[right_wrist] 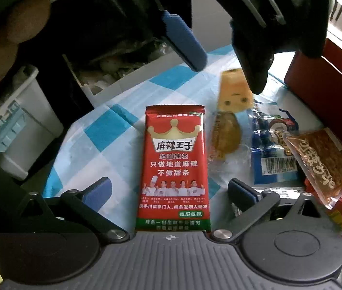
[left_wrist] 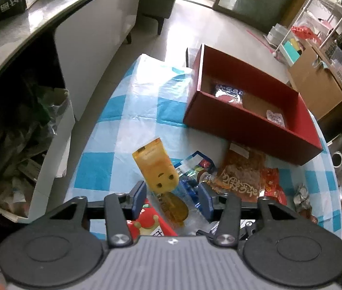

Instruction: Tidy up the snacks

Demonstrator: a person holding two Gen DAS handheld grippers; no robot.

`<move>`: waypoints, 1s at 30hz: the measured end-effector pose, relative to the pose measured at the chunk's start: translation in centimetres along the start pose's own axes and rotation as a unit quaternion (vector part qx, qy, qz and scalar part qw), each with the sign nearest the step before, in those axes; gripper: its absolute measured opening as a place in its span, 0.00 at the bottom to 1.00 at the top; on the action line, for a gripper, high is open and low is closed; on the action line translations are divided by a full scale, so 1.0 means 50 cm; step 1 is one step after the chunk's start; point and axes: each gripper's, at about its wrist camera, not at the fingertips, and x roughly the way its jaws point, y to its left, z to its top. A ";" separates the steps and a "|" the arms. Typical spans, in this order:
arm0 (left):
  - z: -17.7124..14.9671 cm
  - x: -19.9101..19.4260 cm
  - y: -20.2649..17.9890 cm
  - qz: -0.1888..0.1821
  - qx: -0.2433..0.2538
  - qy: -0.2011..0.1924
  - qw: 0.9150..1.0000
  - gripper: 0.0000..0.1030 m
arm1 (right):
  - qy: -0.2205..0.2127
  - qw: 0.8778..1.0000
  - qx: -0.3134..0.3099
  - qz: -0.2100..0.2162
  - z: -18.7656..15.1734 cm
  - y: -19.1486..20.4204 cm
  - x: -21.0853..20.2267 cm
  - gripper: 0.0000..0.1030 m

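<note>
A blue-and-white checked plastic tablecloth (left_wrist: 132,111) covers the table, with an open red cardboard box (left_wrist: 238,120) at its far side, grey floor and a white cabinet (left_wrist: 93,48) beyond the cloth. Near the box lie loose snacks: the left gripper (left_wrist: 174,199) stands part open around a yellow translucent packet with a face print (left_wrist: 157,166), pads not pressing it. The right gripper (right_wrist: 168,189) gapes wide and holds nothing, straddling a red foil crown-logo spicy-strip packet (right_wrist: 174,166) flat on the cloth.
</note>
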 end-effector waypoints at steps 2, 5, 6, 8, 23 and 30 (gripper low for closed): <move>-0.001 0.001 0.002 0.005 0.003 0.002 1.000 0.42 | 0.004 1.000 -0.018 -0.021 -0.007 0.000 -0.004 0.79; -0.003 0.008 0.009 0.004 0.001 0.012 1.000 0.46 | 0.017 1.000 -0.007 -0.001 -0.019 -0.012 -0.020 0.62; -0.004 0.012 0.010 0.003 -0.002 0.017 1.000 0.48 | 0.023 1.000 0.005 0.008 -0.025 -0.020 -0.028 0.62; -0.011 0.026 0.013 -0.005 -0.012 0.033 0.999 0.50 | 0.031 0.999 0.017 0.011 -0.047 -0.033 -0.045 0.61; -0.023 0.135 0.012 0.024 -0.158 0.045 0.986 0.55 | 0.035 0.999 0.032 -0.010 -0.149 -0.032 -0.077 0.67; -0.039 0.133 -0.014 0.006 -0.126 0.055 0.990 0.27 | 0.041 0.998 0.022 0.030 -0.142 -0.016 -0.049 1.00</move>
